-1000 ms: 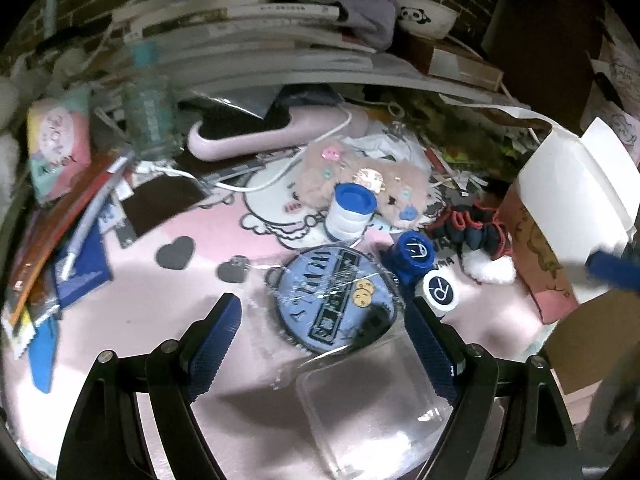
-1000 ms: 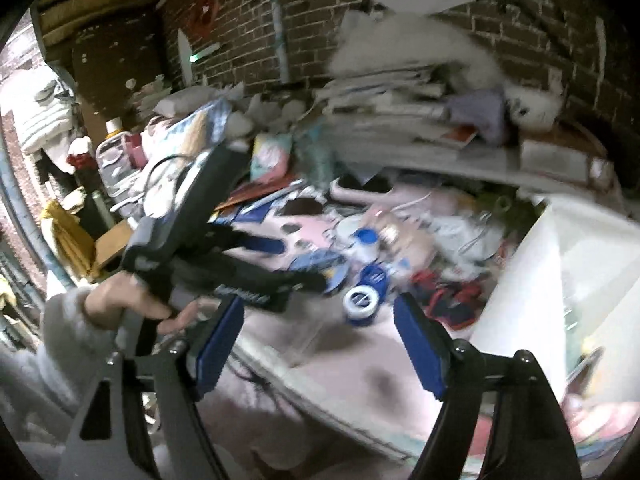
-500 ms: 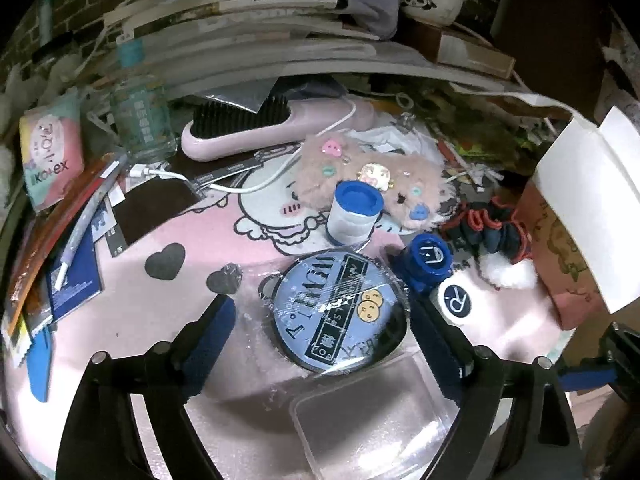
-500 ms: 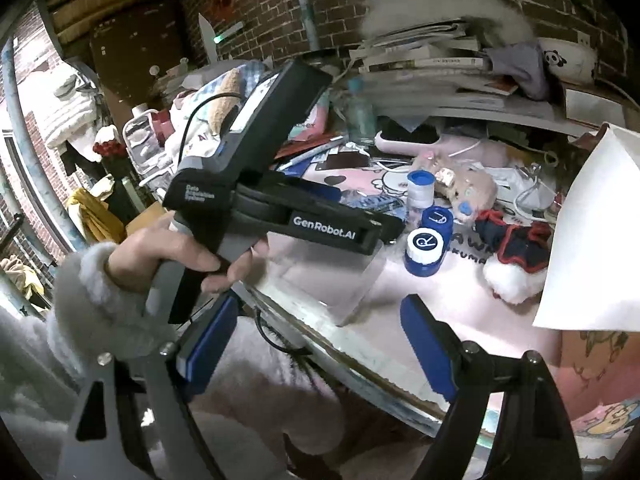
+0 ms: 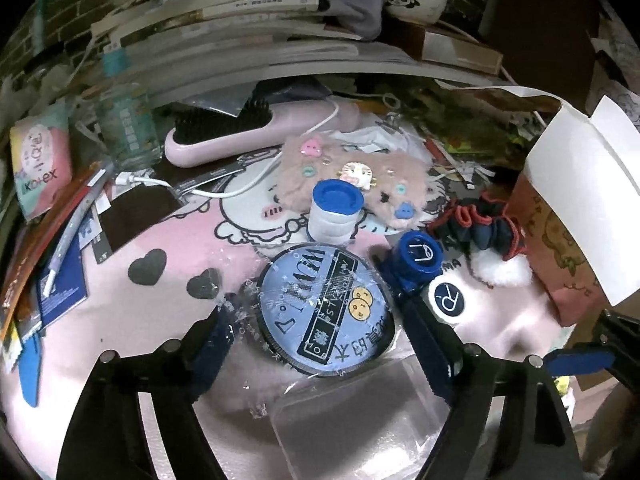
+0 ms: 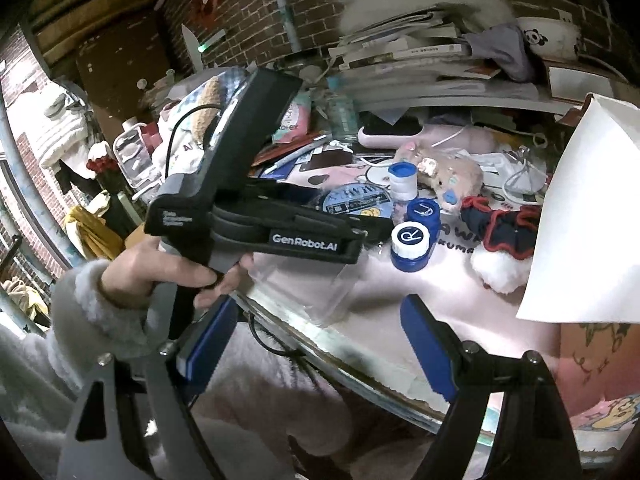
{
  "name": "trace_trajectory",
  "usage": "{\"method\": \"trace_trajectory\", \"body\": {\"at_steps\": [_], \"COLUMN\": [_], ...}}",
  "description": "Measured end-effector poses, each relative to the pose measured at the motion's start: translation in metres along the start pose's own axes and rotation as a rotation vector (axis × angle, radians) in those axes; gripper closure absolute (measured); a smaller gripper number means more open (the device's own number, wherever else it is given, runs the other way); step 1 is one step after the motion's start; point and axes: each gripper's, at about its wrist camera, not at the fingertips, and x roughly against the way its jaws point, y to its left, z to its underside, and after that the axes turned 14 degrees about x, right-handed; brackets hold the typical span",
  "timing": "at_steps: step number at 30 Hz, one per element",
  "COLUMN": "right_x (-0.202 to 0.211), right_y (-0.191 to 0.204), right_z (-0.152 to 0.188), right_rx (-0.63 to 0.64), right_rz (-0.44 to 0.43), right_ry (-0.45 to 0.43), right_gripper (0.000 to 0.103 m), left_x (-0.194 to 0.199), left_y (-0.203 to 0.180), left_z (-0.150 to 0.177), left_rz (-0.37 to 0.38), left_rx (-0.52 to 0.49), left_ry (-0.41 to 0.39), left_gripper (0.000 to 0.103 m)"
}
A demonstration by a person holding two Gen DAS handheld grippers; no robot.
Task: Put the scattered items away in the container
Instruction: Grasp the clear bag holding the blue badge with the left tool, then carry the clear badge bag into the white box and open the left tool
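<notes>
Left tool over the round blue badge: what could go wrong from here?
1. The badge sits in a loose clear wrapper, so the open left tool may pinch film and slip.
2. The blue-and-white contact lens case lies right beside one finger and could be knocked.
3. The clear container looks light; a nudge could shift it.

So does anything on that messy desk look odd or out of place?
The clear plastic container sits at the very front edge of the desk and is empty, while the round blue badge in crinkled wrap overlaps its rim. Everything else lies scattered around it.
</notes>
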Motion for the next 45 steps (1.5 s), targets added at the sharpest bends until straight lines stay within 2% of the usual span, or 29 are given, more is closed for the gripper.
{"method": "trace_trajectory", "body": {"at_steps": [1,2,6,16,22,29,37,45], "right_x": [-0.001,-0.001,-0.002,-0.001,0.0,0.001,-0.002,-0.003], "right_y": [-0.001,-0.001,-0.002,-0.003,-0.004,-0.004,-0.011,-0.023], "right_z": [0.0,0.0,0.001,0.001,0.001,0.0,0.001,0.006], "right_rx": [-0.001,-0.003,-0.011,-0.019,-0.029,-0.031,-0.056,-0.117], "right_rz": [0.0,0.0,0.0,0.006,0.008,0.016,0.088,0.108], "right_ry": [0.0,-0.001,0.0,-0.007,-0.013,-0.023,-0.023,-0.027], "right_gripper": [0.021,0.021,0.021,0.021,0.021,0.021,0.021,0.021], "left_x": [0.001,0.001,0.005,0.024,0.035,0.051,0.077,0.094], "left_y": [0.001,0.002,0.005,0.006,0.007,0.01,-0.002,-0.052], "left_z": [0.0,-0.001,-0.001,-0.008,-0.011,-0.017,-0.034,-0.059], "left_rz": [0.003,0.009,0.051,0.116,0.154,0.187,0.212,0.365], "left_rx": [0.006,0.013,0.032,0.046,0.055,0.068,0.043,-0.053], "left_ry": [-0.001,0.0,0.007,-0.038,-0.062,-0.085,-0.124,-0.102], "left_gripper": [0.035,0.037,0.059,0.084,0.09,0.091,0.091,0.091]}}
